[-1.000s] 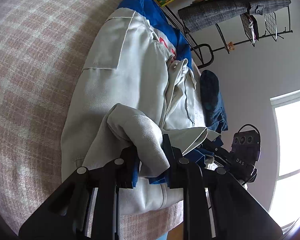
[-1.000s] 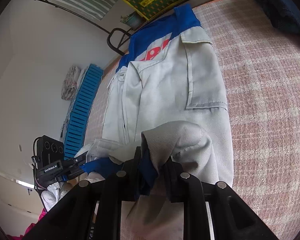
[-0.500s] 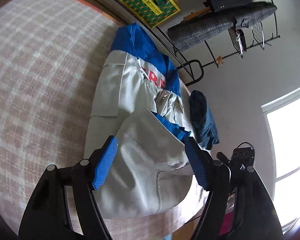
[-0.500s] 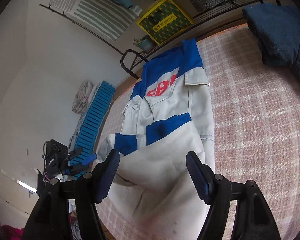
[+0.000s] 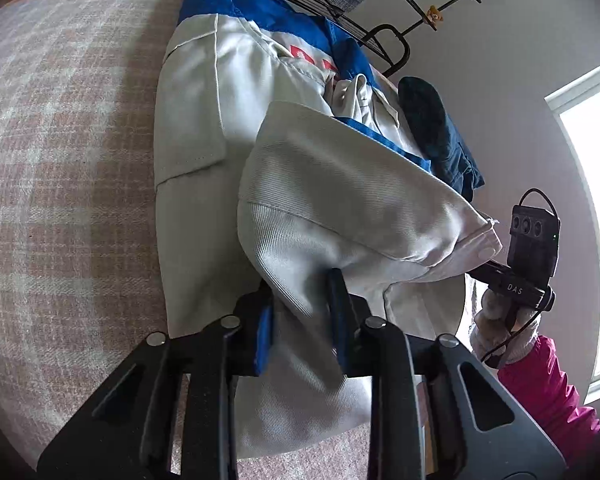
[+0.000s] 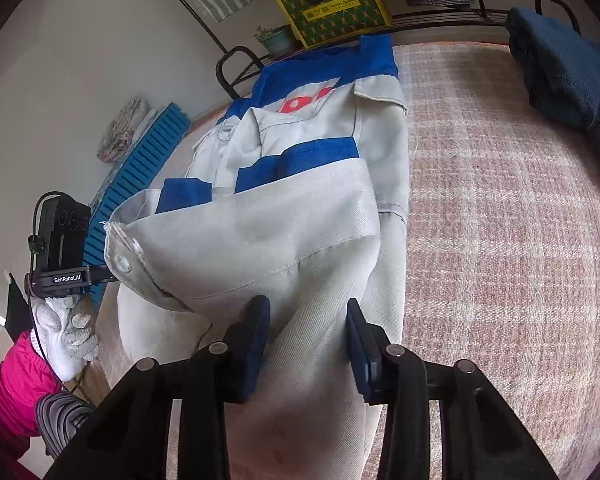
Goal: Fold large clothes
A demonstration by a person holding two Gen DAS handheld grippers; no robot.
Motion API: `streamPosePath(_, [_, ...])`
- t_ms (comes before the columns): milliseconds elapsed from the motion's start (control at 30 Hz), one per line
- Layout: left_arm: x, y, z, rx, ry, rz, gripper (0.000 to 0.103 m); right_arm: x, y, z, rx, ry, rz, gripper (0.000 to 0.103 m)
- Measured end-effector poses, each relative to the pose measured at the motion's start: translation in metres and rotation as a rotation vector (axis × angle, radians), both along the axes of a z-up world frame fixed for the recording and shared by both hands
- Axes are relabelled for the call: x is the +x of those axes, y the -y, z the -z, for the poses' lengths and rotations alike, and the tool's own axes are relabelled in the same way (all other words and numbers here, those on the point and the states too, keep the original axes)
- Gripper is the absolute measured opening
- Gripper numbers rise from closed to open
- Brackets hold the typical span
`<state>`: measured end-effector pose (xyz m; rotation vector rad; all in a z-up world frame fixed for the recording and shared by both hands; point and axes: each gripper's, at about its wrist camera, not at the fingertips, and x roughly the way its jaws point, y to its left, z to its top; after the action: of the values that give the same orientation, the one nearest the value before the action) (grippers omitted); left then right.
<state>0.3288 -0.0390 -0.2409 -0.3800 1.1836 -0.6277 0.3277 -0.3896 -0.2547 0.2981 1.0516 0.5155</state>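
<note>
A light grey work jacket (image 5: 204, 128) with blue panels and a red chest patch lies on the pink plaid bed cover (image 5: 60, 168). Its near part is doubled over into a thick fold (image 5: 340, 200). My left gripper (image 5: 300, 312) has its jaws closing, pinching the near edge of that fold between the blue pads. In the right wrist view the same jacket (image 6: 300, 232) bulges up. My right gripper (image 6: 306, 336) is closing too, with a bunch of grey cloth filling the gap and touching both pads. A gloved hand (image 6: 66, 332) in a pink sleeve holds the other gripper at the fold's snap-button corner.
A folded dark blue garment (image 6: 560, 76) lies on the bed beyond the jacket. A black metal rack (image 5: 388, 36) with hanging clothes and a yellow-green box (image 6: 332, 4) stand behind the bed. A blue slatted panel (image 6: 140, 168) lies on the floor. A bright window (image 5: 596, 152) is at right.
Both grippers let go of the jacket and opened wide half a second ago. Both have since come in and closed on the near edge of the doubled-over jacket.
</note>
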Motion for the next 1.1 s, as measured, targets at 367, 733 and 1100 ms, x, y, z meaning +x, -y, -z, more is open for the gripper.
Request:
streamPosePath(367, [-0.026,-0.025,-0.028,-0.055,-0.007,-0.099,0.008,-0.020,-0.003,-0.031,-0.006,0.094,-0.030,0.006])
streamPosePath(733, [-0.007,-0.049,-0.019,0.023,0.047,-0.178,0.034,-0.024,0.014,-0.026,-0.060,0.094,0.088,0.030])
streamPosePath(1100, [-0.044,-0.060,0.000,-0.130,0.003,-0.062,0.042,-0.010,-0.100,-0.058,-0.007,0.226,-0.216,0.031])
